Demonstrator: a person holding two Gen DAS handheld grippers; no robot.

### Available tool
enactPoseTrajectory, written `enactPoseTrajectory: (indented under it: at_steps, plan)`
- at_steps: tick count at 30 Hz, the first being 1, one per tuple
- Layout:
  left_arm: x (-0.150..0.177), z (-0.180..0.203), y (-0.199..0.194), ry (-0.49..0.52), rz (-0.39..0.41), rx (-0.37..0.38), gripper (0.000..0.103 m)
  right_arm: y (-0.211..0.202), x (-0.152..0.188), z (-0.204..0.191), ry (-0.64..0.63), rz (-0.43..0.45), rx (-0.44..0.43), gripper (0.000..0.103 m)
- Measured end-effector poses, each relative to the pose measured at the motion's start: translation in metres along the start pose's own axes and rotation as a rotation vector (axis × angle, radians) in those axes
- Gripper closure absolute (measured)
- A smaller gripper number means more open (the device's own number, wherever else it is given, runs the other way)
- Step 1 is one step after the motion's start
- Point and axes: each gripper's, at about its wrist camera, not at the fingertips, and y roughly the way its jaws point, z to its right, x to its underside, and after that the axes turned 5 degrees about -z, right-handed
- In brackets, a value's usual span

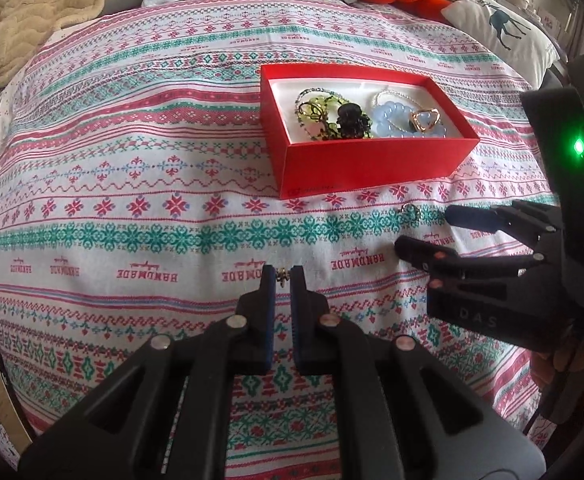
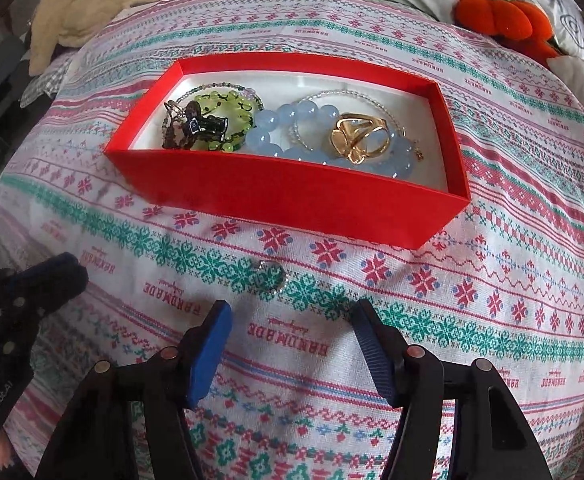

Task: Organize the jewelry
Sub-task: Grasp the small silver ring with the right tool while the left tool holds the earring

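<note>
In the left wrist view the left gripper (image 1: 282, 276) reaches up from the bottom centre of the frame, low over the patterned cloth (image 1: 132, 184), its jaws clenched on a small metal earring (image 1: 282, 275) that shows as a glint between the pads at the very tips. The right gripper (image 1: 423, 228) enters from the right edge of that frame, pointing left, its jaws released and parted, one finger above the other. Just off its tips, a little up and to the left, a small ring (image 1: 411, 212) lies flat on the cloth. In the right wrist view the same ring (image 2: 272, 277) sits at mid-frame, ahead of the wide-spread blue pads (image 2: 212, 350), between them and the red box (image 2: 292, 200). The box stands in the upper half of that frame with its long axis running left to right, slightly tilted down toward the right. Inside it lie a green bead bracelet (image 2: 228, 120) with dark clips at the left, a pale blue bead bracelet (image 2: 292, 120) across the middle, and a gold ring (image 2: 357, 138) at the right.
</note>
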Motion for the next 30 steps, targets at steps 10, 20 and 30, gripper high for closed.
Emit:
enactPoseTrajectory:
  at_steps: [10,20,30]
  plan:
    - [0.004,-0.009,0.001,-0.021,-0.023,-0.006,0.095,0.0,-0.01,-0.011,-0.034,0.046,0.018,0.06]
    - [0.006,-0.009,0.004,-0.026,-0.04,-0.012,0.095,-0.002,-0.008,-0.01,-0.066,0.059,0.008,0.089]
    - [0.002,-0.011,0.004,-0.042,-0.035,-0.01,0.095,-0.015,-0.004,0.009,-0.036,0.052,-0.067,0.098]
